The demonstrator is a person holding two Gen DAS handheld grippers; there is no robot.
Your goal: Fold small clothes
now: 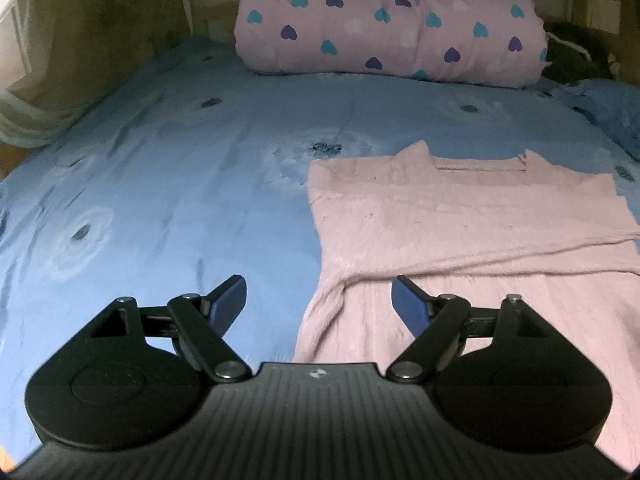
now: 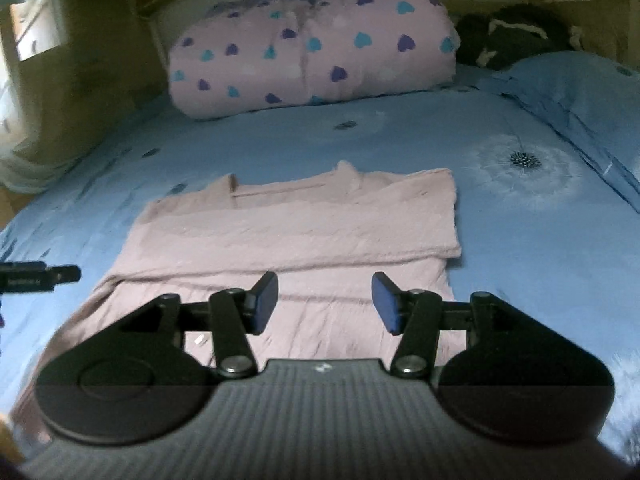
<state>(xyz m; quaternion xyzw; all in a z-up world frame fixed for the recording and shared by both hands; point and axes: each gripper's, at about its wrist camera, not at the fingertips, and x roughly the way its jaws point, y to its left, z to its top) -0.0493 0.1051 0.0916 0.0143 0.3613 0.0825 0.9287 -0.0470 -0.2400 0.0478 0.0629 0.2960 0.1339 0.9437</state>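
The left gripper [image 1: 319, 300] stands wide apart with nothing between its 2 blue pads [image 1: 228, 300]; it hangs over the left edge of the pink garment [image 1: 460, 232], one finger above bare sheet, the other above cloth. The right gripper [image 2: 325, 304] is parted less widely, also empty, poised above the garment's lower middle.

The garment lies flat on the blue bedsheet [image 1: 160, 180], its upper part folded across into a band, neckline toward the head of the bed. At that far edge rests a rolled pink duvet with hearts [image 1: 384, 20]. A blue pillow [image 2: 580, 92] lies in the far right corner.
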